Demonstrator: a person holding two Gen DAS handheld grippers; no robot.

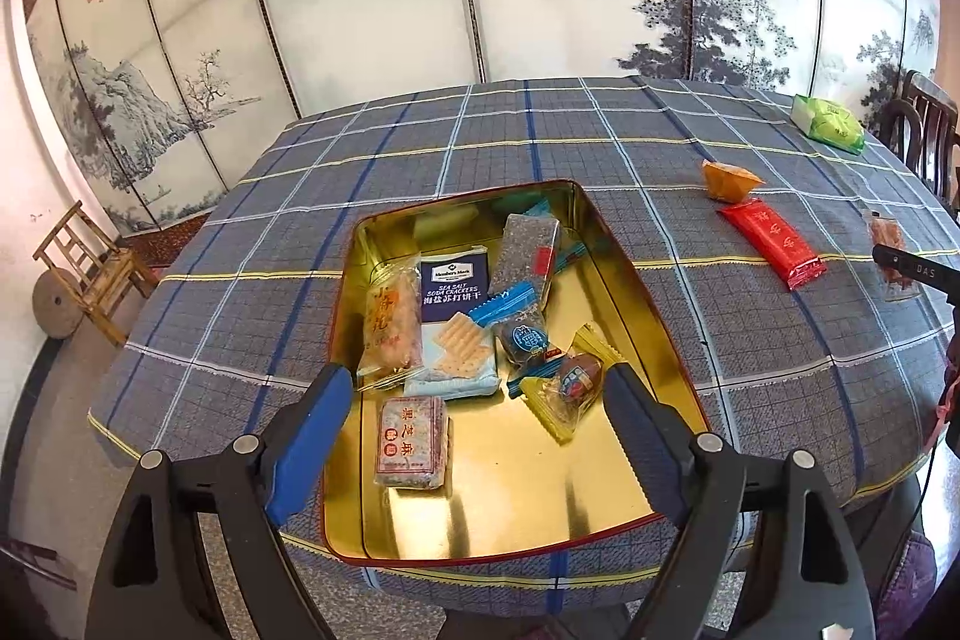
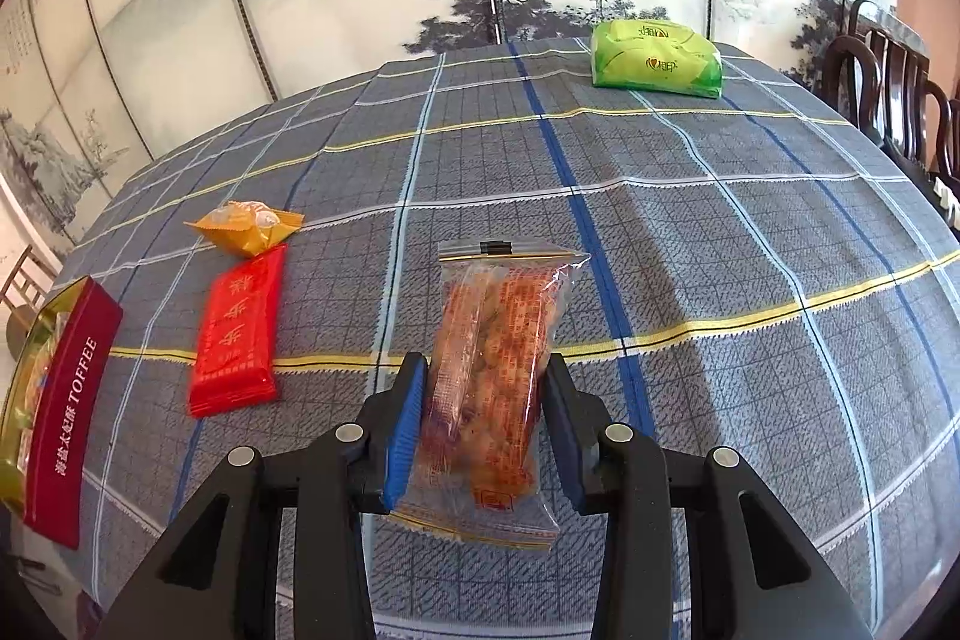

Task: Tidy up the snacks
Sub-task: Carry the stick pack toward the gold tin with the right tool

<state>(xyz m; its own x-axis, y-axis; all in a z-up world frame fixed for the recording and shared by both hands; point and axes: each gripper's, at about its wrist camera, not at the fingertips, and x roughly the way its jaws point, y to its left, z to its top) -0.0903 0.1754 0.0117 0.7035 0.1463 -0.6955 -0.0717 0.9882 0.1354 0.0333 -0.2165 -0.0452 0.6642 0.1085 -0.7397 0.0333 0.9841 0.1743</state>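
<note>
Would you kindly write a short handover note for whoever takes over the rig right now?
Left gripper: open, empty, over the tin.
Right gripper: shut on a clear snack pack.
Done: several snacks lie in the tin.
Left: bring the clear pack over, then the red pack and orange pack on the cloth. The green pack sits at the far edge.

"TOFFEE" on tin (image 2: 66,400) wall
</note>
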